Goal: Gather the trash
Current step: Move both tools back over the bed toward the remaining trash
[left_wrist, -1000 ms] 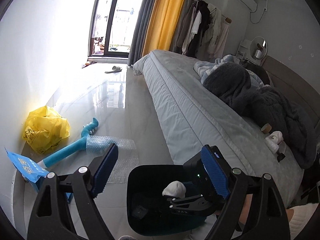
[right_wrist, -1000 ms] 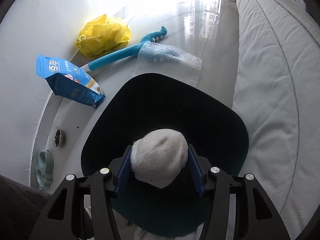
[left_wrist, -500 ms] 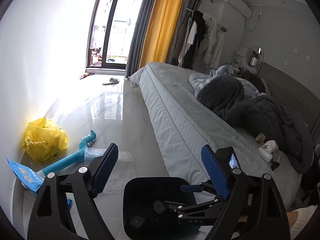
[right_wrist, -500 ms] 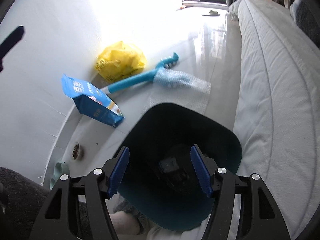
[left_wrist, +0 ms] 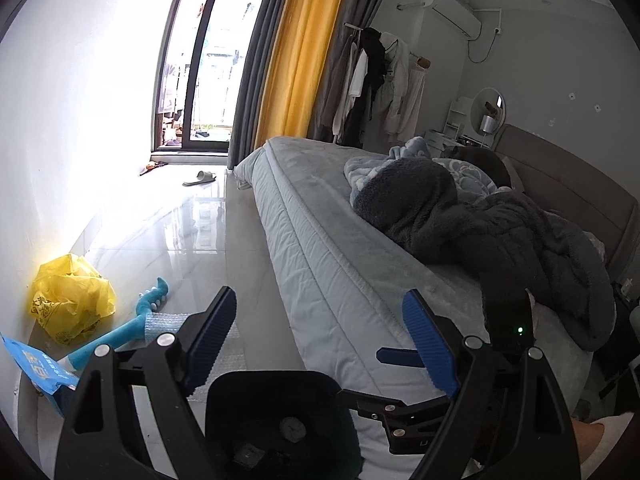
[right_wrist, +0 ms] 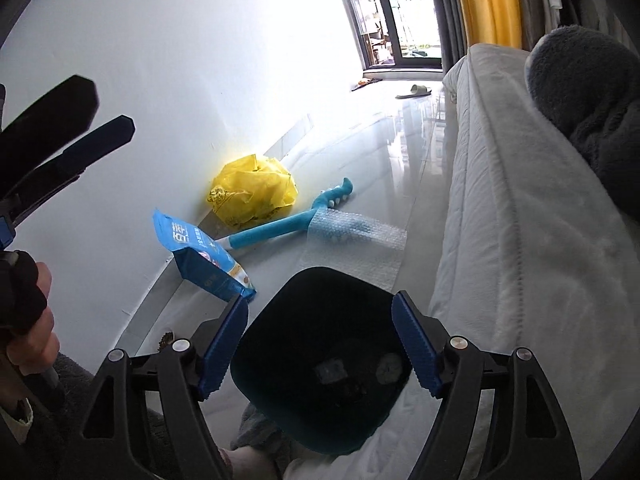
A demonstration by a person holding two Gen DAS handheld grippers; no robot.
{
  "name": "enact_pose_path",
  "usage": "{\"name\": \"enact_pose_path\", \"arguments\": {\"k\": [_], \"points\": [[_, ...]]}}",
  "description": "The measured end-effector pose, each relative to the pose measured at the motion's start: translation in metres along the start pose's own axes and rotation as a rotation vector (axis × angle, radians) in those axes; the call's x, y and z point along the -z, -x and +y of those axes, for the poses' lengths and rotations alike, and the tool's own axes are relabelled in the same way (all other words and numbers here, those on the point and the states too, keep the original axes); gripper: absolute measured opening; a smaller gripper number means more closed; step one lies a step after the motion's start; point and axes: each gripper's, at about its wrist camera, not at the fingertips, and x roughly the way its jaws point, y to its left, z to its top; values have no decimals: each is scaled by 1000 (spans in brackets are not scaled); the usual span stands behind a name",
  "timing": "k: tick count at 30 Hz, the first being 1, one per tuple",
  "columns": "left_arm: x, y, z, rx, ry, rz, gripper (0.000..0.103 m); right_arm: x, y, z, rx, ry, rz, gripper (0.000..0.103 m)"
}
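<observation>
My right gripper (right_wrist: 320, 312) hangs above the dark teal bin (right_wrist: 332, 274); its jaws are opening with nothing between them. At the bin's bottom lie a white wad (right_wrist: 390, 366) and a grey scrap (right_wrist: 330, 372). On the floor beyond are a sheet of bubble wrap (right_wrist: 356, 240), a teal long-handled brush (right_wrist: 280, 228), a crumpled yellow plastic bag (right_wrist: 252, 192) and a blue packet (right_wrist: 200, 256) by the wall. My left gripper (left_wrist: 320, 316) is open and empty over the bin (left_wrist: 272, 376). Its view also catches the yellow bag (left_wrist: 72, 308) and the packet (left_wrist: 36, 368).
A bed (left_wrist: 340, 248) with a dark fleece blanket (left_wrist: 480, 220) runs along the right of the bin. A white wall (right_wrist: 180, 80) bounds the left. A slipper (left_wrist: 200, 178) lies near the balcony door. A person's hand (right_wrist: 28, 320) is at the left edge.
The right gripper has let the white wad drop into the bin, spread its jaws and risen. The left gripper has lifted slightly, so the bin sits lower in its view.
</observation>
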Motion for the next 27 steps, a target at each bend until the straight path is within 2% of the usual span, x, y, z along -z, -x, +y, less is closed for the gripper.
{"name": "enact_pose_path", "arguments": {"k": [8, 14, 27], "points": [[-4, -10, -43, 50, -36, -2, 87, 7, 35, -27, 60, -4, -44, 76], [-2, -17, -67, 71, -61, 1, 87, 13, 59, -50, 139, 4, -62, 76], [6, -42, -106, 114, -85, 44, 87, 29, 111, -111, 287, -29, -96, 77]]}}
